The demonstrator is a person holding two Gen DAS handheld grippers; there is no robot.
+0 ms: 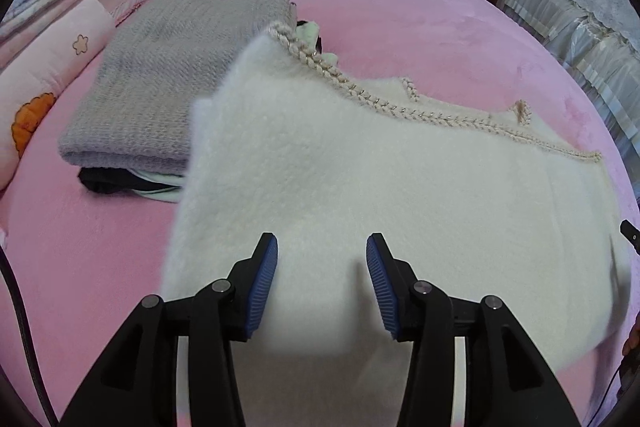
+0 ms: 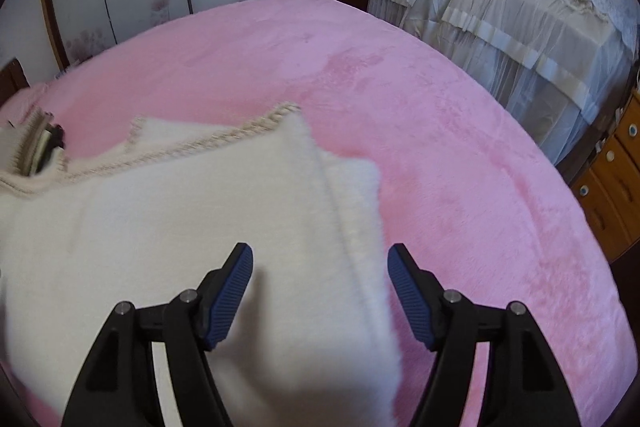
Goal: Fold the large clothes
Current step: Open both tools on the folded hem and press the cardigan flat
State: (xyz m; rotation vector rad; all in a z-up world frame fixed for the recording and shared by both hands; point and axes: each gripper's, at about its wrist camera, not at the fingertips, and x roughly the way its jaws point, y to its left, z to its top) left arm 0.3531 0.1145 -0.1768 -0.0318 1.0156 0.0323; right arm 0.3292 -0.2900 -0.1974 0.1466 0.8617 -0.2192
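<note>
Left wrist view: the left gripper (image 1: 322,275) hangs over a fluffy white cardigan (image 1: 360,187) with braided trim (image 1: 320,61) along its edge, spread on the pink bed (image 1: 420,27). Its blue-padded fingers (image 1: 266,283) stand apart, released, with the fabric under the gap but not pinched between the pads. The cardigan's far left corner looks raised and blurred in front of a stack of folded clothes topped by a grey knit sweater (image 1: 172,67), with darker garments beneath. A pink flowered pillow (image 1: 48,67) lies at the left edge of the bed.

Right wrist view: the right gripper (image 2: 320,287) is above the cardigan's right edge (image 2: 348,227), where a folded-over layer shows a seam. Its fingers (image 2: 236,287) are spread wide, let go, one over the fabric and the other over bare pink cover; nothing is grasped. A lace-covered piece of furniture (image 2: 520,7) and a wooden drawer unit (image 2: 616,179) stand beyond the bed.

Judging by this, a fold has just been laid and both grippers are free. The next move probably calls for taking fresh holds on one edge with both grippers and carrying it across evenly, so the thick pile does not bunch or slide.
</note>
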